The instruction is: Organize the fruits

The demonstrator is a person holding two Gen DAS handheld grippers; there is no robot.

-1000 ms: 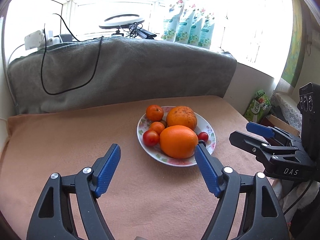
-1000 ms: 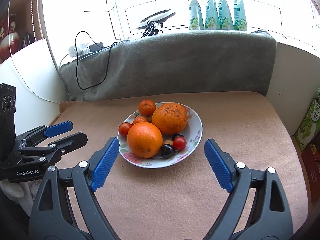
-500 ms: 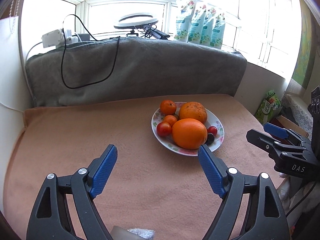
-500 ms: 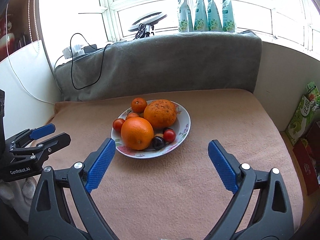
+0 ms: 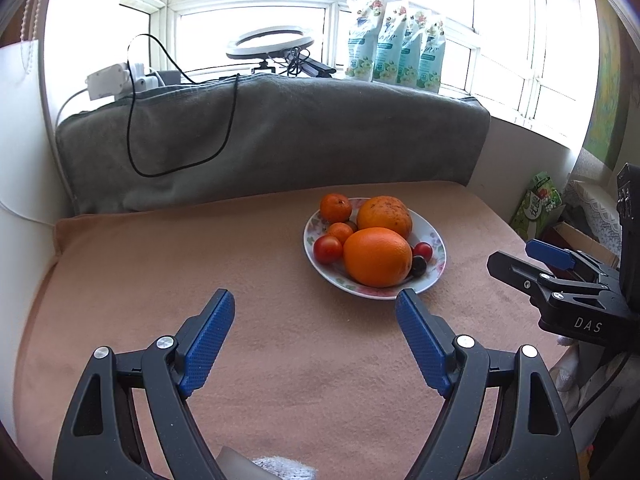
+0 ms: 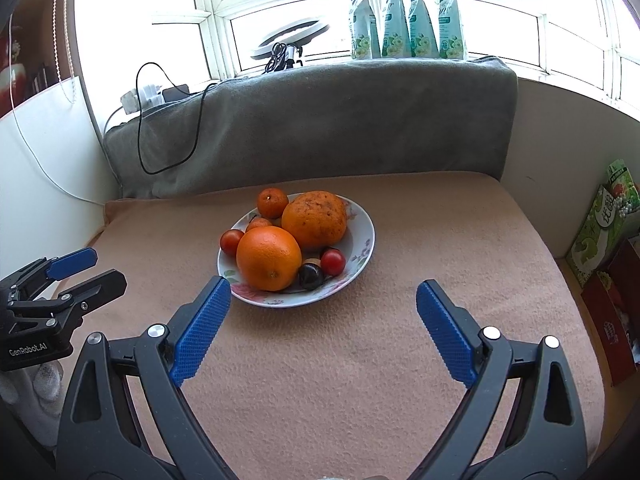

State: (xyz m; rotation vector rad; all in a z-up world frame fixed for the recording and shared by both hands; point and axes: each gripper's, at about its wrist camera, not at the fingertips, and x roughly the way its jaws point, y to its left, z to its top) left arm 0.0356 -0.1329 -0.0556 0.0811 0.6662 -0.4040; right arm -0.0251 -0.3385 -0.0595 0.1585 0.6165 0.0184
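Fruit: I see all of it piled on the plate (image 6: 362, 256), mid-worktop (image 6: 360, 380).
Left gripper (image 5: 316, 340): fingers spread apart, holding nothing, short of the plate.
Right gripper (image 6: 324, 320): fingers spread, empty too.
Approach: I'd take the front orange (image 6: 269, 258) from above, squeezing gently.
Room: bare cloth left and right; grey cushion (image 6: 320, 120) blocks behind.

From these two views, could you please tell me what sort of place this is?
Probably a home room by a bay window: a blanket-covered surface under the plate of fruit, refill pouches and a ring light on the sill.
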